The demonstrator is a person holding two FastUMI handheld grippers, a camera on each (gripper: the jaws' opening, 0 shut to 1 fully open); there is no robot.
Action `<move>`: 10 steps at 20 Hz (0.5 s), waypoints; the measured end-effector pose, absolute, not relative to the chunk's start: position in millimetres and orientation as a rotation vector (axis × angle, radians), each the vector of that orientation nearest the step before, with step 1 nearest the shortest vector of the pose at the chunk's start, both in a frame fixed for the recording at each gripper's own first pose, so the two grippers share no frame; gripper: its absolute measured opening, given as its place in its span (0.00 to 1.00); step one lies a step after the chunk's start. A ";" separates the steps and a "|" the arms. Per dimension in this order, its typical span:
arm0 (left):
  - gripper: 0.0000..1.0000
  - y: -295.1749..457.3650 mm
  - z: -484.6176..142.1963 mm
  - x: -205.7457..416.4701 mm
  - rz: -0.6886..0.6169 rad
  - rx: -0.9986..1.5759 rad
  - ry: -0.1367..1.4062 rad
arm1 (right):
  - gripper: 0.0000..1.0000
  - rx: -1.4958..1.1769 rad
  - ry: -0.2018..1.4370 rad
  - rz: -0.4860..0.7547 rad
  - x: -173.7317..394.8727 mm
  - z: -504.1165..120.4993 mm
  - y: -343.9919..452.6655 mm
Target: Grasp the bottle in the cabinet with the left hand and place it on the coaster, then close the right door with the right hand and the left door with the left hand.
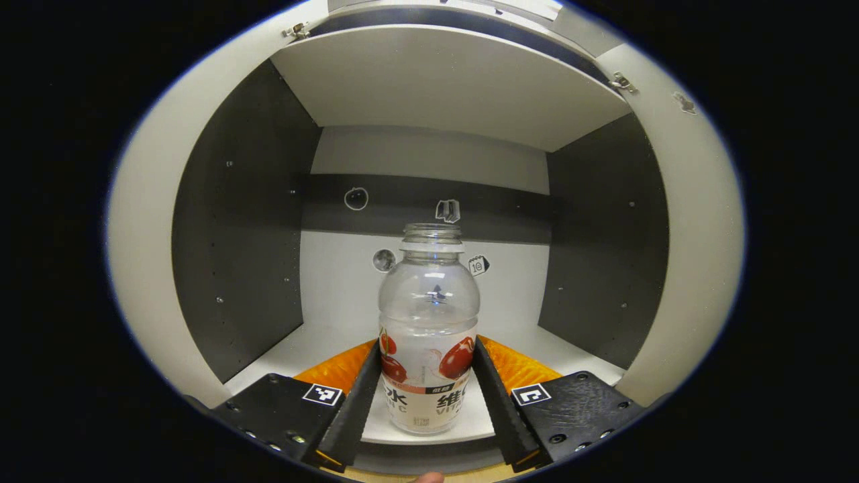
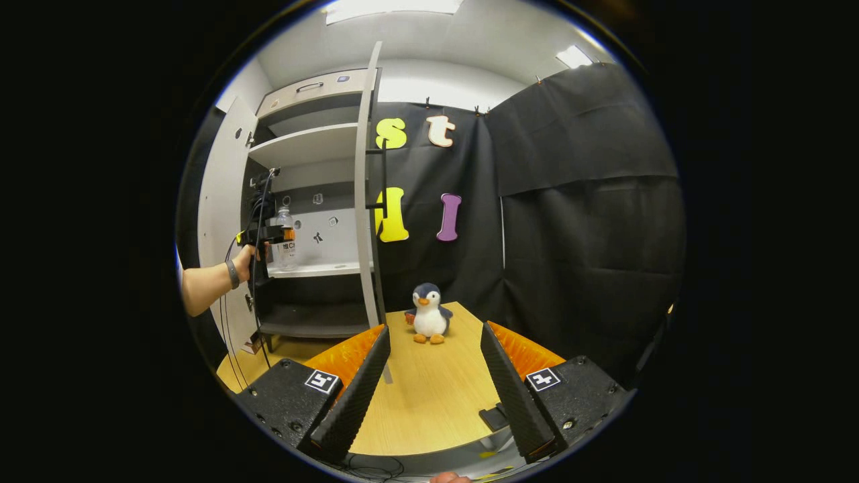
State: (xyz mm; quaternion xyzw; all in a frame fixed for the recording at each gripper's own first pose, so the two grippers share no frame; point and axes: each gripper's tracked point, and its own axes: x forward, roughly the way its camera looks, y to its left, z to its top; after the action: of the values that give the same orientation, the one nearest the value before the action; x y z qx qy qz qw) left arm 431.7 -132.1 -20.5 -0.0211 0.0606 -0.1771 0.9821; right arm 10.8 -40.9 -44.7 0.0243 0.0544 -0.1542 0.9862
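In the left gripper view, the left tool (image 1: 427,396) is inside the open cabinet (image 1: 241,268), and the bottle (image 1: 428,329) stands upright between its two fingers (image 1: 356,396). Both fingers seem to touch the label part of the bottle, one on each side, so the tool is pinching the bottle. The bottle is clear, has no cap, and carries a label with red fruit. Its bottom rests on the white shelf (image 1: 322,349), close to the front edge. Behind it, the back wall of the cabinet has some small stickers (image 1: 356,198). Another white shelf (image 1: 443,87) is above.

In the right gripper view, the right tool (image 2: 433,386) is over the wooden counter (image 2: 429,396), and its fingers are spread wide with nothing between them. A toy penguin (image 2: 427,312) stands on the counter near the black cloth wall. A small dark flat thing (image 2: 495,416) lies on the counter just beside the right finger; I cannot tell if it is the coaster. Farther off on the left side, the cabinet (image 2: 315,144) stands with both doors open: the left door (image 2: 221,221) and the right door (image 2: 366,194), which is seen from its edge. A hand (image 2: 247,258) holds the left tool (image 2: 282,235) at the bottle (image 2: 286,235) on the middle shelf, and cables hang from this tool.
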 end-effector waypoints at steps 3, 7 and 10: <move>0.76 -134.9 -14.6 391.8 -0.407 -0.032 0.104 | 0.84 0.042 0.099 -0.240 14.4 -37.3 -26.9; 0.76 -140.7 -22.1 333.0 -0.464 0.010 0.084 | 0.84 0.035 0.082 -0.151 12.9 -21.0 -14.0; 0.80 -137.3 -35.6 293.6 -0.462 0.007 0.080 | 0.84 0.043 0.056 -0.099 9.8 -3.0 -8.5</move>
State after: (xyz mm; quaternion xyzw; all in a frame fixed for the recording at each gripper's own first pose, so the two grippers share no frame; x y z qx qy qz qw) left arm 293.6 -137.3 -35.6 0.0036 0.0395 -0.2290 0.9726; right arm 9.8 -8.5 -3.0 0.0217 0.0277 -0.0495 0.9982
